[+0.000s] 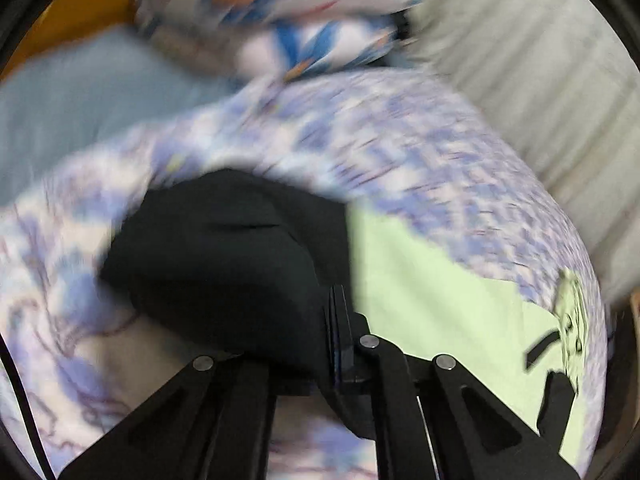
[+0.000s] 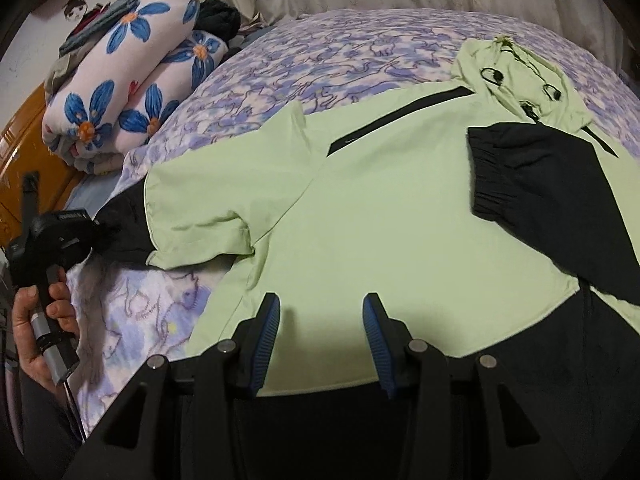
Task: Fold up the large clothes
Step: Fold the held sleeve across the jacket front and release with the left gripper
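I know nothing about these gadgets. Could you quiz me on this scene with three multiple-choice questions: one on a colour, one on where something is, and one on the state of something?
1. What colour is the jacket's body?
A. Orange
B. Pale green
C. Red

2. Where does the folded flowered blanket lie?
A. At the far left of the bed, clear of the jacket
B. On top of the jacket
C. Between the right claw's fingers

3. How is the right claw?
A. Shut on the hood
B. Shut on the blanket
C. Open and holding nothing

Answers:
1. B: the body is pale green and only the sleeves are black.
2. A: it is stacked by the bed's far-left edge, apart from the jacket.
3. C: its fingers stand apart over the jacket's hem with nothing between them.
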`<state>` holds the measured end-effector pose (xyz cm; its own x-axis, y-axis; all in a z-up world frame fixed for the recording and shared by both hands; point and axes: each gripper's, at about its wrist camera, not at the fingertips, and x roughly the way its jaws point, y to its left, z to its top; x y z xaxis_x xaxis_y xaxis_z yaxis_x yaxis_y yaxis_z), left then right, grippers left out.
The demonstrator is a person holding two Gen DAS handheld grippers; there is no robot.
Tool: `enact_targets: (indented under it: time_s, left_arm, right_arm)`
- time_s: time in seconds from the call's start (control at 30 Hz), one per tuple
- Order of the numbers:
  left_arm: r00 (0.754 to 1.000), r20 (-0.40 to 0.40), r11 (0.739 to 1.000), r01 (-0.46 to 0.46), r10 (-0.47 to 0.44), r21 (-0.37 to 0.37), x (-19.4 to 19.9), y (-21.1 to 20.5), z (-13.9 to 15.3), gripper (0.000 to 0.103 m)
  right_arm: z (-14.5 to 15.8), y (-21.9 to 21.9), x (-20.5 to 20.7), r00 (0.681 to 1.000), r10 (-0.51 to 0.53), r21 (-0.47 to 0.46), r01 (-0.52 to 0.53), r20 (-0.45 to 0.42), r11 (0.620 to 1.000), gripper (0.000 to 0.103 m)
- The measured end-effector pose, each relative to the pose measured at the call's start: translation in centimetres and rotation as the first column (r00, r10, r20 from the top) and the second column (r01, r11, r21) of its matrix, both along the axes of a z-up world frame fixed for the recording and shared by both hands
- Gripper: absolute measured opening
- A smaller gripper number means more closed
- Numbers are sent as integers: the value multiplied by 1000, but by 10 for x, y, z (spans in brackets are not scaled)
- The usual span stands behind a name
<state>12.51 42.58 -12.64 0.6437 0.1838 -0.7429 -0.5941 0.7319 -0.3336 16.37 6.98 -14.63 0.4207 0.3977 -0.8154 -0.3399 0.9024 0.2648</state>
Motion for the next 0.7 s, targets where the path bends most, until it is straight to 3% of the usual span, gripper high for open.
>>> enact_targets:
  time_s: [0.1, 0.17, 0.33, 0.43, 0.53, 0.6, 0.63, 0.7]
  left_arm:
    - [991, 60, 990, 116, -121, 75, 14, -47, 41, 3]
    - [969, 95, 970, 217, -228, 111, 24, -92, 66, 3]
    - [891, 100, 892, 426, -443, 150, 49, -203, 84, 3]
    - [860, 46, 855, 496, -508, 153, 55, -255, 69, 3]
    - [824, -38, 816, 566, -565, 118, 65, -303, 37, 5]
    - [794, -120, 789, 607, -596, 94, 72, -330, 4, 13]
    - [789, -148, 785, 612, -597, 94, 70, -340, -6, 15]
    - [778, -188, 777, 622, -600, 98, 68, -349, -21, 30]
  right_arm:
    - [7, -16, -2, 1000, -24, 32, 23, 9, 999, 43]
    - [12, -31, -3, 999, -44, 53, 43, 15, 998, 43]
    - [24, -82, -8, 992, -123, 90, 119, 41, 989, 43]
    - [26, -117, -12, 982, -183, 95, 177, 51, 980, 43]
    - [21, -153, -13, 968, -249, 92, 244, 39, 965, 43]
    - [15, -171, -12, 960, -279, 90, 276, 21, 957, 43]
    - [11, -179, -12, 956, -293, 92, 290, 11, 952, 43]
    - [5, -192, -13, 951, -310, 97, 309, -8, 946, 43]
